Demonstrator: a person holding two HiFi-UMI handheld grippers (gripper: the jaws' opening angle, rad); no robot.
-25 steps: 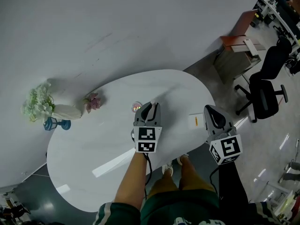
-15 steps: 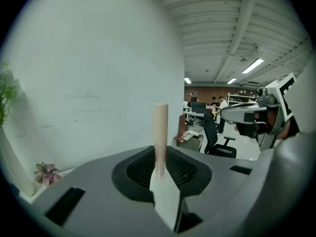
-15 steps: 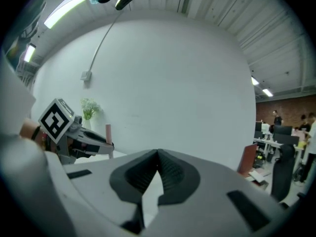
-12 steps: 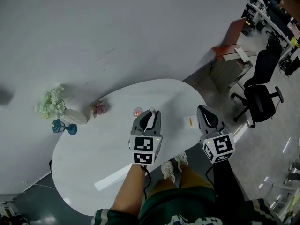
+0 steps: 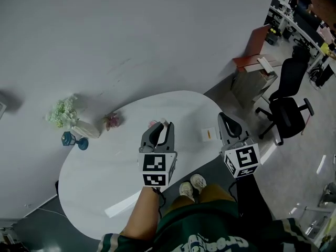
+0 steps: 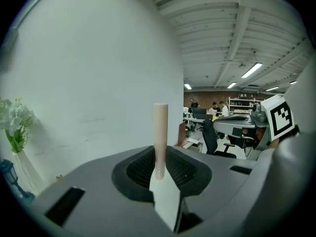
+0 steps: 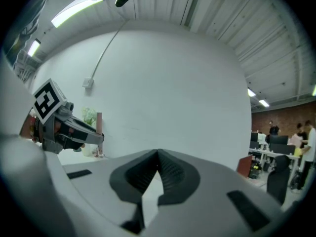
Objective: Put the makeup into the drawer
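Makeup stick (image 6: 160, 127) is standing upright, clamped in the left gripper (image 6: 159, 168), which is up above the white table (image 5: 105, 167). Right gripper (image 7: 157, 158) has its jaws pressed together, empty.

You're wearing a dark green top (image 5: 210, 241) showing white lettering | pale sneakers (image 5: 191, 186) | left gripper (image 5: 160, 127) and right gripper (image 5: 224, 118) are showing grey shells, white cubes bearing black square markers | black cable (image 5: 157, 194) trailing under the left one
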